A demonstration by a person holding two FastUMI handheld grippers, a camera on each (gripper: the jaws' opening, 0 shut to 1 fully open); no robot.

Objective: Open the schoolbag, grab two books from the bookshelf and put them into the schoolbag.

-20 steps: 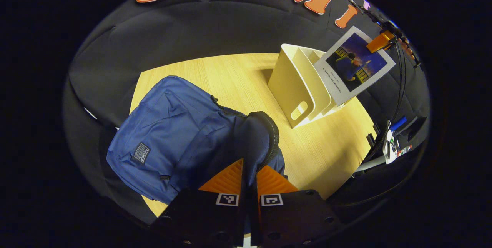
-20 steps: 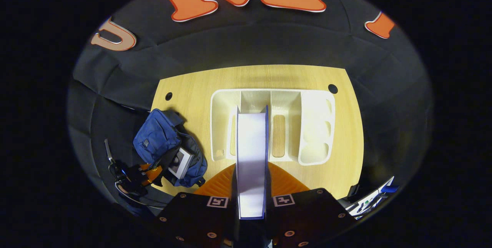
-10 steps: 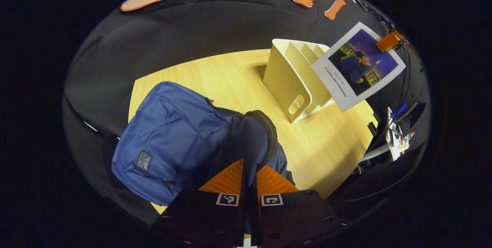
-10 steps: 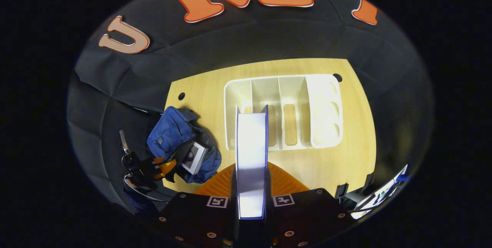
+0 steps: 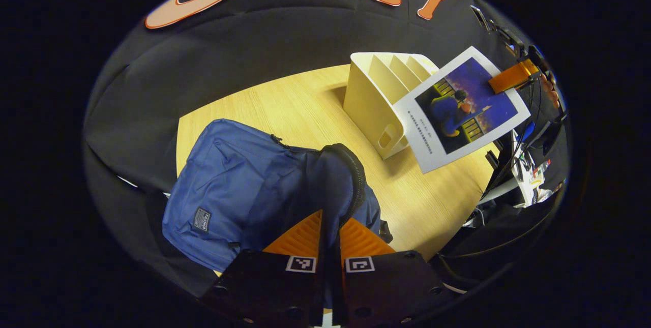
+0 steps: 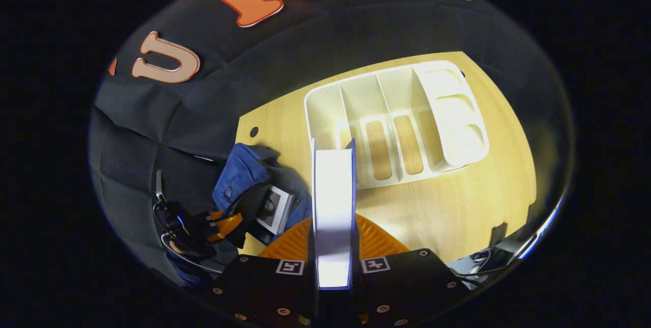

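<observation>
Left hand-held gripper (image 5: 330, 226): its two fingers are pressing together on the dark, zipper-edged flap of the schoolbag (image 5: 244, 185), pinching the rim of the opening and holding it up. From the right gripper view this hand-held gripper (image 6: 231, 221) is sitting at the bag's near edge, with a hand (image 6: 175, 224) behind it.

Right hand-held gripper (image 6: 333, 239): it is clamping a book (image 6: 333, 206) edge-on between both fingers, so the white page block is running straight up the middle of the right gripper view. In the left gripper view the same hand-held gripper (image 5: 511, 78) is gripping the book (image 5: 460, 107) at its upper corner.

Held book: it is hanging in the air, tilted, in front of the bookshelf (image 5: 374, 91) and above the worktop (image 5: 305, 109), clear of both. Its cover is showing a blue illustrated picture within a white border.

Schoolbag: the blue bag (image 6: 246, 183) is lying on the left end of the worktop (image 6: 457, 211), partly overhanging the edge, with its mouth gaping.

Second book (image 6: 274, 208): it is sitting inside the open bag, one light-bordered cover showing.

Bookshelf: the cream divided rack (image 6: 396, 119) is standing on the worktop, well apart from the bag.
</observation>
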